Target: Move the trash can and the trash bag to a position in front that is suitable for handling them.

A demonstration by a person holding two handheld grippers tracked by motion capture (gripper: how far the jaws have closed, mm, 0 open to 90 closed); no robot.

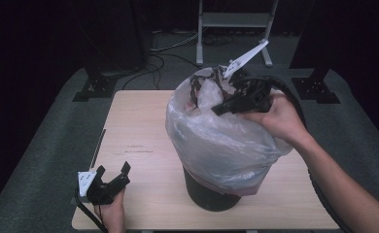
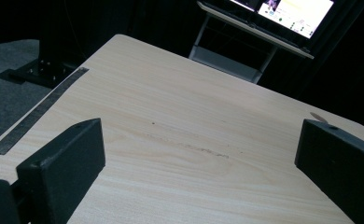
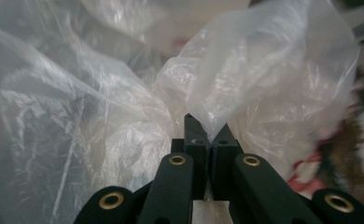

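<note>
High view: right gripper point(image 1: 225, 104) pinches the clear plastic bag point(image 1: 216, 141) at its top, lifting it out of the black bin point(image 1: 209, 194) at the table's near right; left gripper point(image 1: 113, 177) idles near-left. Left gripper view: jaws wide apart over bare table point(image 2: 194, 121). Right gripper view: jaws clamped together on bag film point(image 3: 227, 93).

A pale wooden table point(image 1: 144, 145) carries a black round bin point(image 1: 209, 194) and a dark strip point(image 1: 98, 147) along its left edge.

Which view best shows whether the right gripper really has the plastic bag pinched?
The right gripper view: its jaws stand shut on a fold of the plastic bag. The high view shows the right gripper at the bag's top, the pinch unclear.
</note>
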